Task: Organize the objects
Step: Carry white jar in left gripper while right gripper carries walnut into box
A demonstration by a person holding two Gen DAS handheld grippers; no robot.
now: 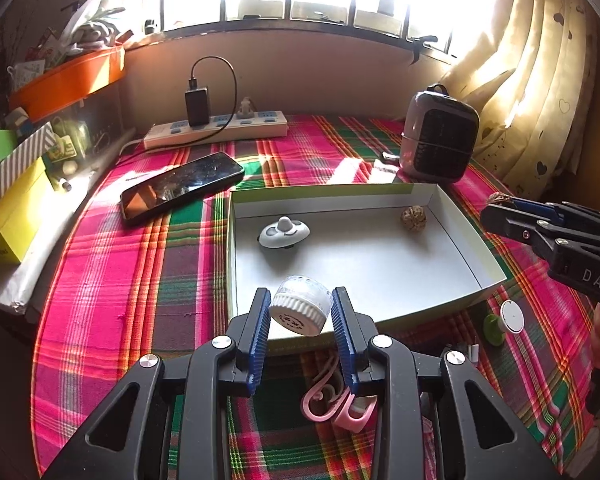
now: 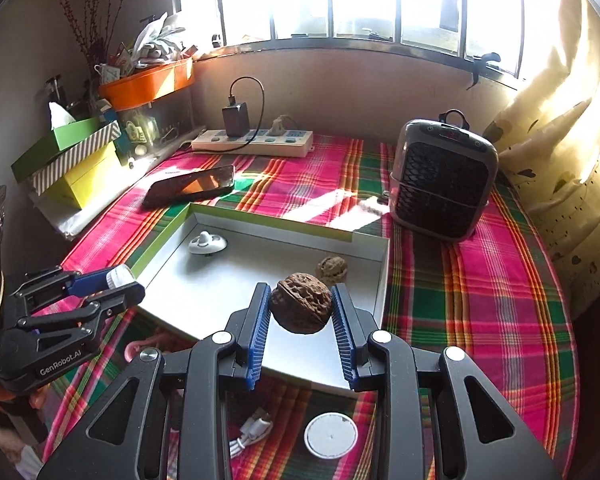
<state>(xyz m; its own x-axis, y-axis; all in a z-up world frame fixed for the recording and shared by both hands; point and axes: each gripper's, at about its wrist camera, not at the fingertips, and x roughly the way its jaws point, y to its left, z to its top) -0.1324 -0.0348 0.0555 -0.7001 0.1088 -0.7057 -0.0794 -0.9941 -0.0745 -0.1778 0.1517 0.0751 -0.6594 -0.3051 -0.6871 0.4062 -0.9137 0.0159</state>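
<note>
A shallow white box (image 1: 452,300) (image 2: 172,220) lies on the plaid cloth. Inside it sit a white knobbed gadget (image 1: 284,232) (image 2: 207,242) and a pale walnut (image 1: 413,218) (image 2: 332,267). My left gripper (image 1: 300,312) is shut on a small white-capped jar (image 1: 302,306) above the box's near edge; it also shows in the right wrist view (image 2: 118,280). My right gripper (image 2: 301,308) is shut on a dark walnut (image 2: 301,303) above the box's near side; it shows in the left wrist view (image 1: 500,210) at the box's right.
A phone (image 1: 182,186) and power strip (image 1: 216,128) lie behind the box, a small heater (image 2: 442,180) at back right. A pink clip (image 1: 336,404), white disc (image 2: 331,435) and white cable (image 2: 252,430) lie in front. Stacked boxes (image 2: 76,160) stand left.
</note>
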